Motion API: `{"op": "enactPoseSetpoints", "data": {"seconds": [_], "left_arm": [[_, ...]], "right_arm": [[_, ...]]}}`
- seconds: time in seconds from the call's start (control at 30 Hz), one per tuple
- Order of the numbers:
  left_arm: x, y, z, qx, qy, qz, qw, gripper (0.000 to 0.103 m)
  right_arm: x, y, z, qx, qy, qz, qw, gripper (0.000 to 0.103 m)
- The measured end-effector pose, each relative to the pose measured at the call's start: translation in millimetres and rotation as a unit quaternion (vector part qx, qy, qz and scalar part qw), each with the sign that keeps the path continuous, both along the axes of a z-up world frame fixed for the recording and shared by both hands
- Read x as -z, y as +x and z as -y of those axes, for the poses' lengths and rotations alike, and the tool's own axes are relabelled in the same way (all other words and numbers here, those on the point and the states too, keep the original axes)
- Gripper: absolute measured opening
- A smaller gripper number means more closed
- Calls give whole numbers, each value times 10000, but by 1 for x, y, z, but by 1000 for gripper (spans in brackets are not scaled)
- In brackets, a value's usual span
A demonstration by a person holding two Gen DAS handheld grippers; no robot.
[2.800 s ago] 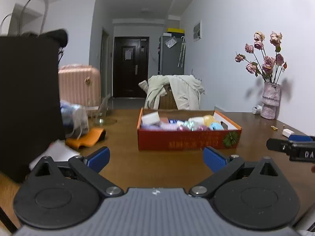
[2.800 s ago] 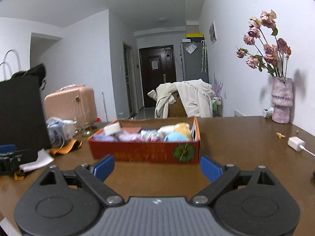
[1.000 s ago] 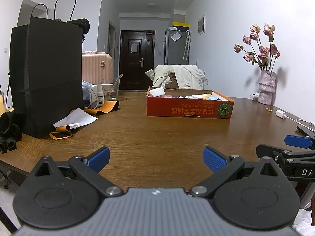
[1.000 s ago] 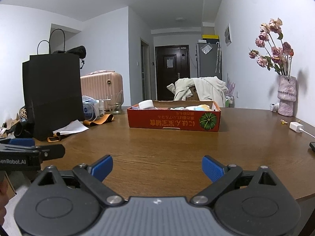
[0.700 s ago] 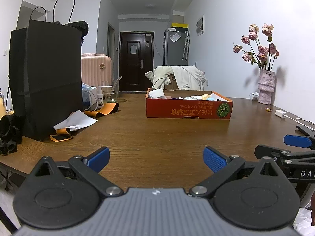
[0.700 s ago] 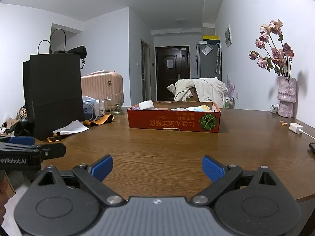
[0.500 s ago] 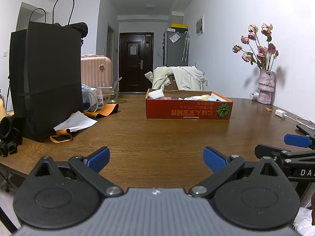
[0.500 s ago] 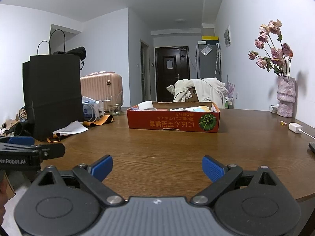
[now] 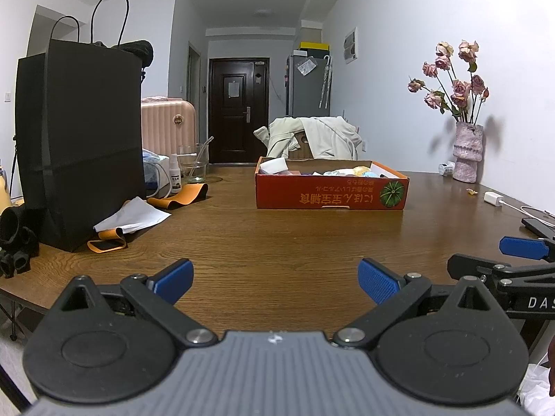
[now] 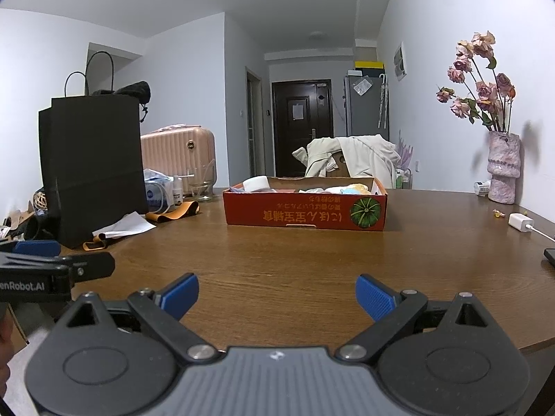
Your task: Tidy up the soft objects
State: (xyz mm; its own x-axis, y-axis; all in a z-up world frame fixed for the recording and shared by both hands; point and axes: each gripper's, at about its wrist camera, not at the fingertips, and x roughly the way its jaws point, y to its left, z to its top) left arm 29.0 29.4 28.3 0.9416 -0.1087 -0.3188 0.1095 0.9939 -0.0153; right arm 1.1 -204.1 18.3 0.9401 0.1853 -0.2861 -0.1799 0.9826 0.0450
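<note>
- Left wrist view: both claws, left [image 9: 274,279] and right [image 10: 276,294], gape empty at the counter's [image 9: 295,235] near edge.
- Box [image 9: 331,190] items look light, squashy; pinch mid-body.

The left gripper [image 9: 274,279] has a ribbed grey housing with a small white logo at its front edge, flanked by two round matte black discs. Black linkage arms with triangular cut-outs run forward from silver pivot screws to fingers [image 9: 378,281] faced with blue textured pads. The right gripper [image 10: 275,294] is built the same: grey ribbed body, black discs, silver screws, blue pads [image 10: 374,297]. Seen side-on from the other camera, each gripper's black body carries white lettering, partly cut off, reading "DAS" on one and "nRobot.AI" on the other.
</note>
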Motion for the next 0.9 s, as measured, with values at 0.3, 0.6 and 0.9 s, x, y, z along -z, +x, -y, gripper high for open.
{"op": "enactPoseSetpoints", "data": {"seconds": [0.3,0.6,0.9], "left_arm": [[0,0,0,-8,3,-9,10000,103],[0,0,0,-8,1,-7,10000,103],[0,-1,-1,39,-32,-1,10000,103]], "right_arm": [[2,-1,0,4,13,3,10000,98],[1,-1,0,34,33,12,10000,98],[2,-1,-1,45,13,9,10000,98]]}}
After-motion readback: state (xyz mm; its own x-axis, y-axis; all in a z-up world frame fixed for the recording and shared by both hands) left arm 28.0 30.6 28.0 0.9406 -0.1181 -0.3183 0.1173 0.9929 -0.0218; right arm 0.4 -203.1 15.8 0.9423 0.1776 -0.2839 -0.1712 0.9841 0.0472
